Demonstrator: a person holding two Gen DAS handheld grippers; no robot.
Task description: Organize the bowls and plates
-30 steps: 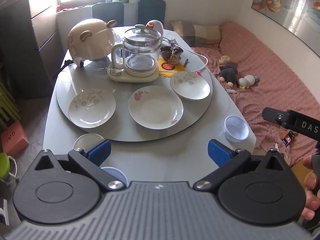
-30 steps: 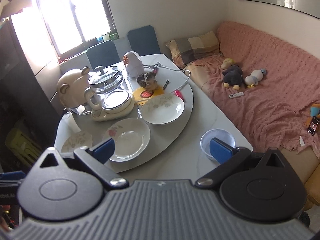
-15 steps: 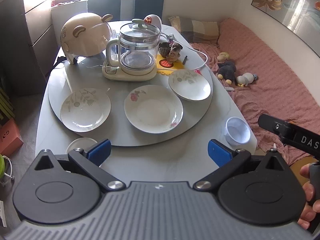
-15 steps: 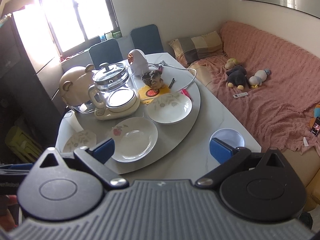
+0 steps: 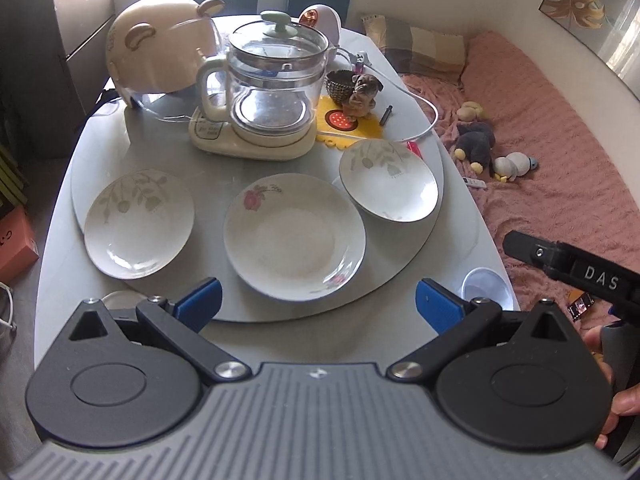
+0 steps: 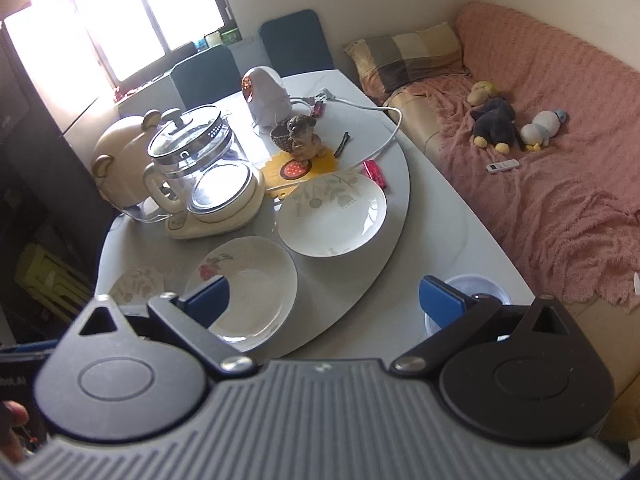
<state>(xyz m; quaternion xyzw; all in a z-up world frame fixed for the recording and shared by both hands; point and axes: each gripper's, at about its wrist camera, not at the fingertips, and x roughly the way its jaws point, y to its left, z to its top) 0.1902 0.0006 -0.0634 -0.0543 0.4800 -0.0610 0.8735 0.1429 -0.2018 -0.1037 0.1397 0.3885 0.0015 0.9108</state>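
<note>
Three white plates lie on the grey turntable (image 5: 224, 168): a leaf-patterned left plate (image 5: 139, 224), a middle plate with a pink flower (image 5: 294, 239) and a leaf-patterned right plate (image 5: 388, 179). A small white bowl (image 5: 485, 288) stands on the table at the right, and another small bowl (image 5: 118, 299) peeks out at the near left. My left gripper (image 5: 318, 304) is open and empty above the table's near edge. My right gripper (image 6: 324, 298) is open and empty over the middle plate (image 6: 248, 284), with the right plate (image 6: 332, 220) and the small bowl (image 6: 476, 288) ahead.
A glass kettle on a cream base (image 5: 264, 92), a bear-shaped cover (image 5: 160, 48), a dog figurine (image 5: 362, 94), a yellow mat and a white cable stand at the turntable's back. A pink-covered sofa (image 6: 560, 184) with plush toys runs along the right. Chairs stand behind the table.
Both grippers have moved forward and lower towards the table, so the plates look larger. Nothing on the table has moved. Both stay open.
</note>
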